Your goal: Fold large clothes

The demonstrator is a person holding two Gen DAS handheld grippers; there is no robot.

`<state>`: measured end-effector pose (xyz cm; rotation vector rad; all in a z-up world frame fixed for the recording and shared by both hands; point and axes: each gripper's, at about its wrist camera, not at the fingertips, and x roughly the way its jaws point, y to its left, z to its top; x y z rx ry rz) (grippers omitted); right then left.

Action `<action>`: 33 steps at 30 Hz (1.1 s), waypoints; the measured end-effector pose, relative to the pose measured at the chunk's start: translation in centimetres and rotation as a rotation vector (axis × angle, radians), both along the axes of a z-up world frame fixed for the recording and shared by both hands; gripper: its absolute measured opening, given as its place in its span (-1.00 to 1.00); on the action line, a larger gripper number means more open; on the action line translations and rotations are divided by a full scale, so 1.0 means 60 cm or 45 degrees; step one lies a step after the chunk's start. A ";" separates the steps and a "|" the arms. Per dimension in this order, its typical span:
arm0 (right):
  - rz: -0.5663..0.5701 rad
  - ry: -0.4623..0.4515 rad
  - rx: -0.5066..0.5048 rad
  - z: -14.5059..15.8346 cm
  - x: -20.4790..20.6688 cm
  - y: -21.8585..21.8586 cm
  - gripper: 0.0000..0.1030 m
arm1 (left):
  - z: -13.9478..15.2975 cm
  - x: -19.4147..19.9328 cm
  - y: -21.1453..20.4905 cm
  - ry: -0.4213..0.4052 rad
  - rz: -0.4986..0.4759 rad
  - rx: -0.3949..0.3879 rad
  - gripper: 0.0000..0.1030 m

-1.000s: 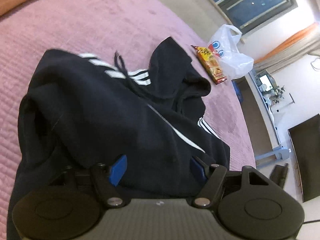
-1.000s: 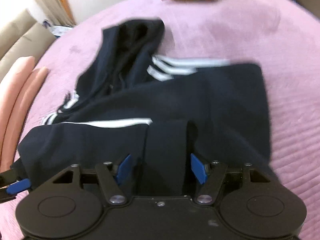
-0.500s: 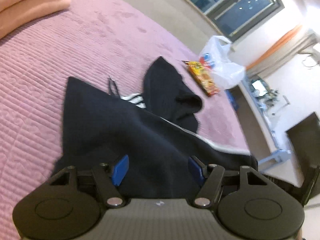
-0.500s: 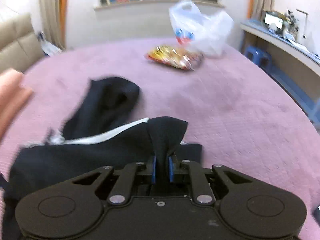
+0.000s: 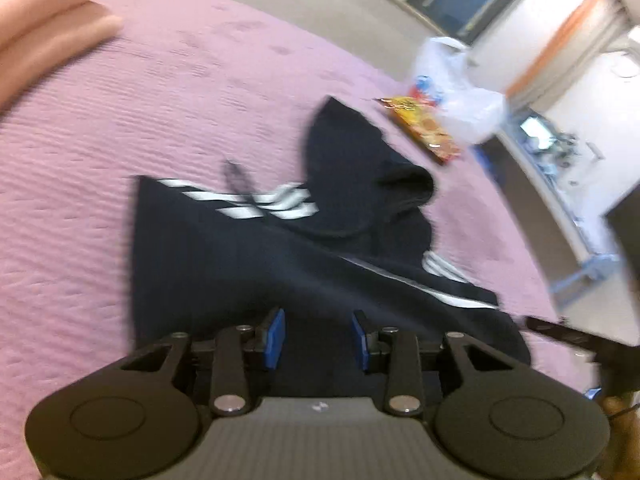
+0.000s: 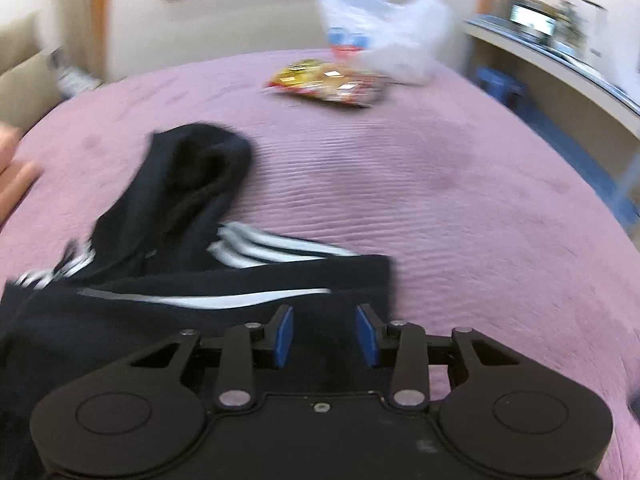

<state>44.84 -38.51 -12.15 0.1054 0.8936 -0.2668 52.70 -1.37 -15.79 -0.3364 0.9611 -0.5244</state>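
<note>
A black hooded jacket (image 5: 256, 256) with white stripes lies partly folded on the pink bed cover (image 5: 120, 112); its hood (image 5: 360, 168) points away from me. It also shows in the right wrist view (image 6: 192, 280), hood (image 6: 192, 176) at the left. My left gripper (image 5: 318, 338) is open just above the jacket's near edge, with nothing between its blue pads. My right gripper (image 6: 326, 336) is open over the jacket's near right corner, holding nothing.
A yellow-red snack bag (image 6: 328, 82) and a white plastic bag (image 6: 380, 28) lie at the bed's far side. Peach pillows (image 5: 44, 28) lie at the far left. A desk (image 6: 560, 64) stands beyond the bed's right edge.
My right gripper was shut on a fold of the jacket half a second ago and has now opened, letting it go. The jacket lies flatter. The left gripper's jaws stand closer together.
</note>
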 end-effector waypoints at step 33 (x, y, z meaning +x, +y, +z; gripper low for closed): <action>0.026 -0.079 0.351 -0.050 0.349 -0.064 -0.10 | -0.056 0.413 -0.380 -0.148 -0.153 0.407 0.23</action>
